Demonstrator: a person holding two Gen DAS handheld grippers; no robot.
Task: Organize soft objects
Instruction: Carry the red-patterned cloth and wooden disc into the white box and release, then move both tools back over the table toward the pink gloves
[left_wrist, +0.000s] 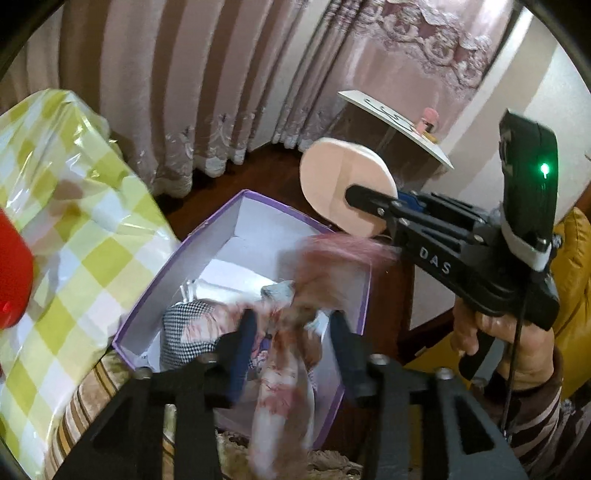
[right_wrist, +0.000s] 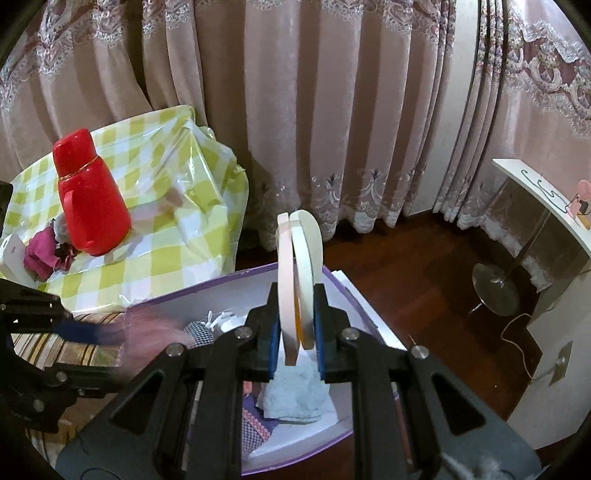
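A purple-edged white box holds several soft things, among them a houndstooth cloth and a pale blue cloth. My left gripper hangs over the box with its jaws apart. A blurred pink fluffy piece lies between and below them, and the pads do not press on it. My right gripper is shut on a pair of peach oval foam pads held upright above the box's far side. The left wrist view shows the pads too, with the right gripper closed on them.
A red thermos and a magenta cloth sit on a table with a green-checked cover left of the box. Curtains hang behind. A white shelf and a round metal lamp base stand at the right on dark wood floor.
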